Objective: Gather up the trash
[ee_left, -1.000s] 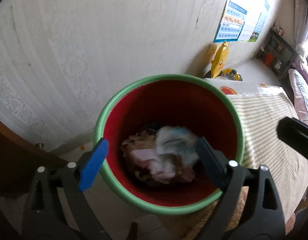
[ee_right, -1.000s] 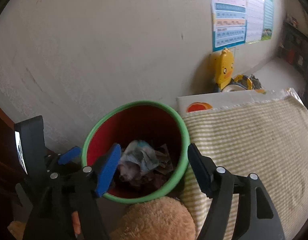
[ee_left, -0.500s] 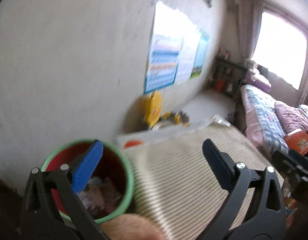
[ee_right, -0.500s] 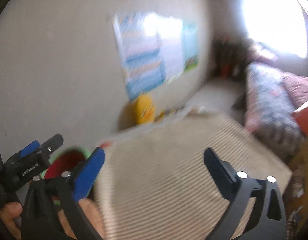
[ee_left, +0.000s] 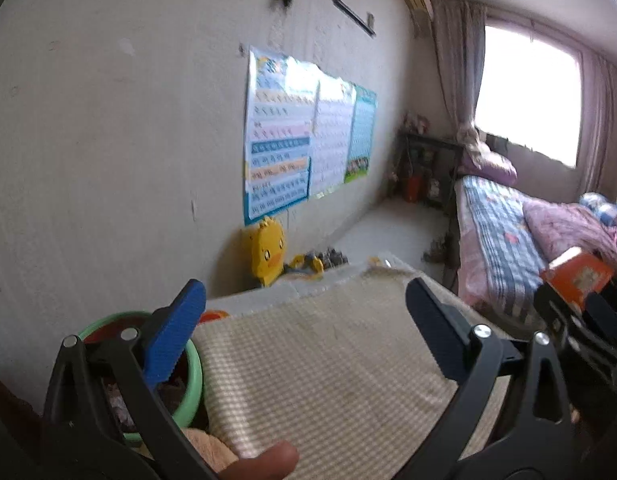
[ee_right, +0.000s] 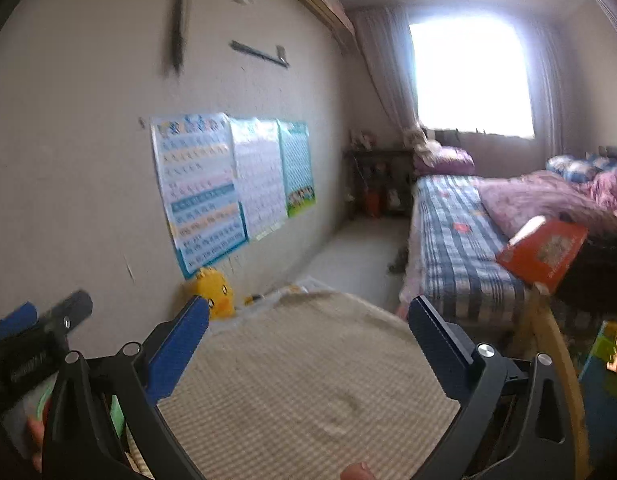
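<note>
Held the left gripper (ee_left: 304, 300) spread wide above a beige checked cloth (ee_left: 328, 380), with nothing between its blue pads (ee_left: 172, 340). Held the right gripper (ee_right: 308, 312) just as wide over that cloth, equally bare. Had just been opening both pairs of jaws. Found the trash bucket (ee_left: 194, 376), red inside with a green rim, at the lower left of the left wrist view, just beside the cloth's near edge and partly hidden behind the gripper's left finger. Made out crumpled trash (ee_left: 112, 400) inside it, too blurred to tell apart. Caught only a green sliver of that rim in the right wrist view, behind the gripper frame. Saw a yellow duck toy (ee_left: 268, 248) against the wall below three posters (ee_left: 280, 140), beyond the cloth's far end. Noted a bed with a blue plaid cover (ee_left: 492, 232) along the right, under a bright window (ee_left: 528, 92), and an orange-red box (ee_left: 576, 276) by its near end. Spotted a thumb (ee_left: 268, 460) at the bottom edge, on the cloth beside something tan and furry (ee_left: 204, 448).
</note>
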`<state>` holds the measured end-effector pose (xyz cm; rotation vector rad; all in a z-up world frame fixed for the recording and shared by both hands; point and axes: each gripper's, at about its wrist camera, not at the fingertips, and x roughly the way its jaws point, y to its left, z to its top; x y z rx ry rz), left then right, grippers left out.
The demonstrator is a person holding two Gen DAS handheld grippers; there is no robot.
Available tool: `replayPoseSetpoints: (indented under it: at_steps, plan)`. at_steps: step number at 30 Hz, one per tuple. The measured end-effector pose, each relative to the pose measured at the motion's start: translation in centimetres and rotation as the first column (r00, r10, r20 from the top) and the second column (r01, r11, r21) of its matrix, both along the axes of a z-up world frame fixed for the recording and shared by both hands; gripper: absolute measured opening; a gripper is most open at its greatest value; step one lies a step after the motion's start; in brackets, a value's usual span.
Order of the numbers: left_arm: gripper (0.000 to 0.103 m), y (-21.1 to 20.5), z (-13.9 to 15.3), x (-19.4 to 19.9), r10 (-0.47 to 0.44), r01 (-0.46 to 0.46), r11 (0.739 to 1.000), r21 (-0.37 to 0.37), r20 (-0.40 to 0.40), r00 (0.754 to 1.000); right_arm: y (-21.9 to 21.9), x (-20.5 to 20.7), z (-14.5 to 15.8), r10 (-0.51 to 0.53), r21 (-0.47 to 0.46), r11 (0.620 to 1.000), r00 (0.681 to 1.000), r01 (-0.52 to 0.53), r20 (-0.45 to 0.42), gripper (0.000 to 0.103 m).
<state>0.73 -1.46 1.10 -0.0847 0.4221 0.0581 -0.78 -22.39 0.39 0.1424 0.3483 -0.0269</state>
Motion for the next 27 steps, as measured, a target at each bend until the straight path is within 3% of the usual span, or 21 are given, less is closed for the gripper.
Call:
replayPoseSetpoints:
  at_steps: [6, 27]
  plan:
    - [0.098, -0.9, -0.9, -0.5, -0.022, 0.023, 1.0, 0.019, -0.05, 0.999, -0.4, -0.4, -0.3, -0.001, 0.036, 0.999, 0.998, 0.003, -0.059, 0.096]
    - [0.098, -0.3, -2.0, -0.4, 0.001, 0.001, 1.0, 0.016, -0.104, 0.995, 0.4, -0.2, -1.0, 0.003, 0.031, 1.0, 0.993, 0.001, -0.114, 0.096]
